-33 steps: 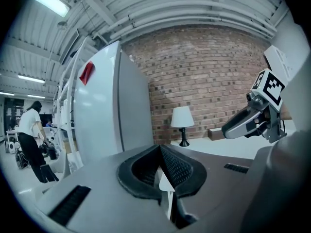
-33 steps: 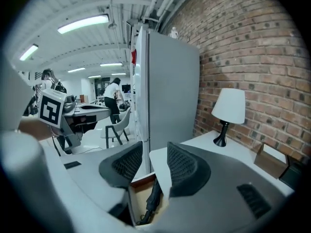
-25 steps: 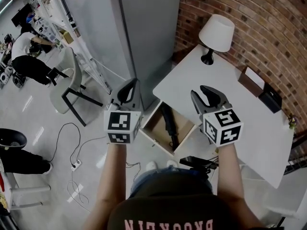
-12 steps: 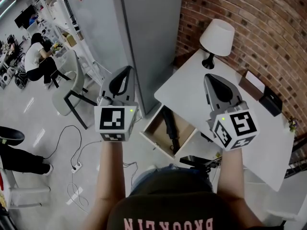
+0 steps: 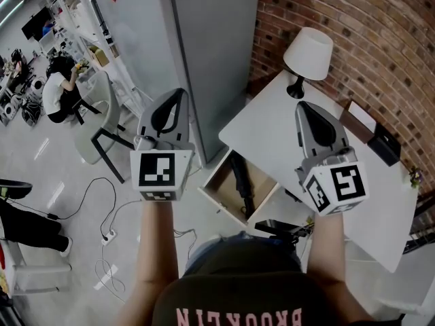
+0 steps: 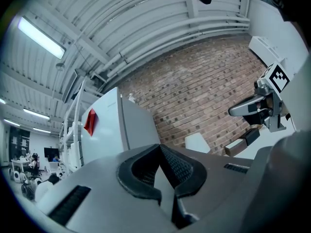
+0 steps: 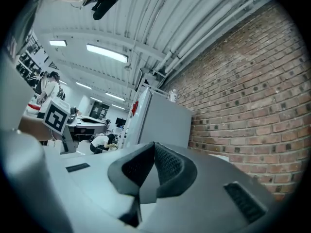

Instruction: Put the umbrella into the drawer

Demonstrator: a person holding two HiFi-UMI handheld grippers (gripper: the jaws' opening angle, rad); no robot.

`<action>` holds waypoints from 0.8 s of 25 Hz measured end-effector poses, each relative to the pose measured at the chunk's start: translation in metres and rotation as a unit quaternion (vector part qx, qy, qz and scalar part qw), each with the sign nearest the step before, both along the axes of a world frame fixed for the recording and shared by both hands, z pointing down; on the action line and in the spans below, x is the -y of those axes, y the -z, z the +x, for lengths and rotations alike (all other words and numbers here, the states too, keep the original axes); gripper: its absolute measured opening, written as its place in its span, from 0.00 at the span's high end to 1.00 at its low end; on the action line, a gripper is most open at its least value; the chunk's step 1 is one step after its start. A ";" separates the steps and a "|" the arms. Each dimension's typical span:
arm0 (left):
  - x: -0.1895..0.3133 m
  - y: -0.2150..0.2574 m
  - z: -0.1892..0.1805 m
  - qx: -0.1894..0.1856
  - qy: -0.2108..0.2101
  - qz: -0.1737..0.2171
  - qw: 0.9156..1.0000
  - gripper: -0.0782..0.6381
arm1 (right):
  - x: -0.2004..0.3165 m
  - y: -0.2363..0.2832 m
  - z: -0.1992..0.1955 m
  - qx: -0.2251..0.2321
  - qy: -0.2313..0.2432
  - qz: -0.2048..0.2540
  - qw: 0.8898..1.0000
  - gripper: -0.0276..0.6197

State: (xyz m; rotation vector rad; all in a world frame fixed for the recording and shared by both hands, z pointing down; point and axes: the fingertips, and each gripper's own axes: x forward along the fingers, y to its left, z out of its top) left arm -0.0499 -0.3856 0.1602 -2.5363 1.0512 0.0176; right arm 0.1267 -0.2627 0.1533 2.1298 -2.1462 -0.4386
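The black folded umbrella [image 5: 239,180] lies inside the open wooden drawer [image 5: 221,197], which sticks out from under the white table [image 5: 272,124]. Both grippers are held up high, pointing about level, well above the drawer. My left gripper [image 5: 177,94] hovers left of the drawer over the floor, its jaws shut with nothing between them [image 6: 159,147]. Over the table's near part, my right gripper [image 5: 303,106] is also shut and empty [image 7: 154,144]. Each gripper view looks out at the brick wall and ceiling, not at the umbrella.
A white lamp [image 5: 308,49] stands at the table's far corner, and a dark box [image 5: 358,119] lies near the brick wall [image 5: 353,26]. A tall grey cabinet [image 5: 211,46] rises behind the drawer. A chair [image 5: 95,117], floor cables [image 5: 109,236] and a seated person [image 5: 58,90] are at the left.
Both grippers have risen and tipped up from pointing down at the drawer to about level. The right gripper's jaws, apart a second ago, have closed on nothing.
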 end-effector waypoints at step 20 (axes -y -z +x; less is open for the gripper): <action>0.008 -0.005 0.003 0.014 0.023 0.003 1.000 0.89 | 0.005 -0.011 0.008 -0.023 -0.015 -0.014 1.000 0.96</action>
